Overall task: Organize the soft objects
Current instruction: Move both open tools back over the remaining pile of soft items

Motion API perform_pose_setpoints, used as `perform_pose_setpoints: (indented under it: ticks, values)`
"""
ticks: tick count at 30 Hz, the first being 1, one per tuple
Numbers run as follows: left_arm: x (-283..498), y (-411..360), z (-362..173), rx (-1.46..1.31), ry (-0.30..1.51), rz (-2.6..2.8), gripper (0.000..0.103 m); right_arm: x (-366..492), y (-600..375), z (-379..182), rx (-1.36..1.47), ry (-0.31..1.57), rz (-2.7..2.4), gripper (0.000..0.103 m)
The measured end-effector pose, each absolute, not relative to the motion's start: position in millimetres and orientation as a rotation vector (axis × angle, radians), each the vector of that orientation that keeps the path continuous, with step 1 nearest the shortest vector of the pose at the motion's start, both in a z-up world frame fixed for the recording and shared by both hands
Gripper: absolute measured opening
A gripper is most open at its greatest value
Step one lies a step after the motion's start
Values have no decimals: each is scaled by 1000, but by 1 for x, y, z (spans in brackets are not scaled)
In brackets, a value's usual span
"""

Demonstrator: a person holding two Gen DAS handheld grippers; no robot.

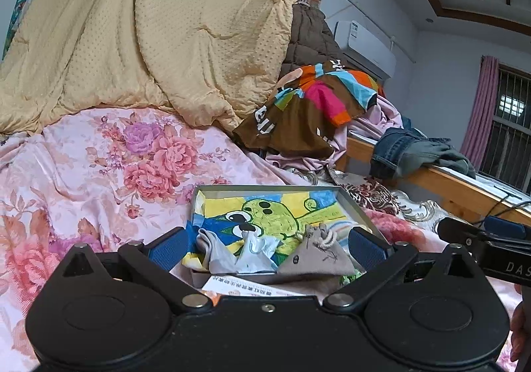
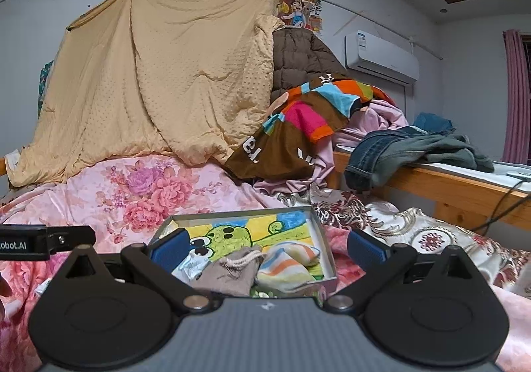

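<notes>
Both tongs gape wide w/ nothing between the pads: left tongs (image 1: 267,247) and right tongs (image 2: 267,249) sit low-centre in their views, aimed at the shallow box (image 1: 265,187) on the flowered bed cover (image 1: 109,166).

The soft bits are already gathered in the box's near end, i.e. lower centre of frame: a grey drawstring pouch (image 1: 315,257), pale blue cloth (image 1: 259,251) and a striped cloth (image 2: 287,264) on the cartoon-print lining. Prob. piled there because that edge is closest to reach.

Bigger stuff isn't in the box: tan quilt (image 1: 166,33) is draped against the wall upper left, colourful garment (image 1: 312,106) heaped mid-right, jeans (image 1: 398,148) slung over the wooden rail at right, likely too bulky.
</notes>
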State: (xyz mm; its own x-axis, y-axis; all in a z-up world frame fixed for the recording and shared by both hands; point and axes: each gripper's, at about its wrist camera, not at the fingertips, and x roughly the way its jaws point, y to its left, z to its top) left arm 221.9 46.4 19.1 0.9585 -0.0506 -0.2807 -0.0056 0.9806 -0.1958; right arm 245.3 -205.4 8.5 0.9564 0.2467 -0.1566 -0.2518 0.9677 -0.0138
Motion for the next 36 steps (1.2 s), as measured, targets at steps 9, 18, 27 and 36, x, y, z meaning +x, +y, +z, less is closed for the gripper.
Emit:
perform_pose_setpoints:
  ticks: [9,18,27,36]
  values:
    - [191,37,20,-205,285,-18,102,215,-224,8,-11,164,240,103]
    - [165,28,15,-203,306,-39,102,191,-244,2,13,201,205,103]
    - [148,14,6,-181,344,-79,102,170,-254,-7,4,247,188,103]
    - [144,-7,-10,-104,398,-140,102,173,-253,-17,-1,344,167,103]
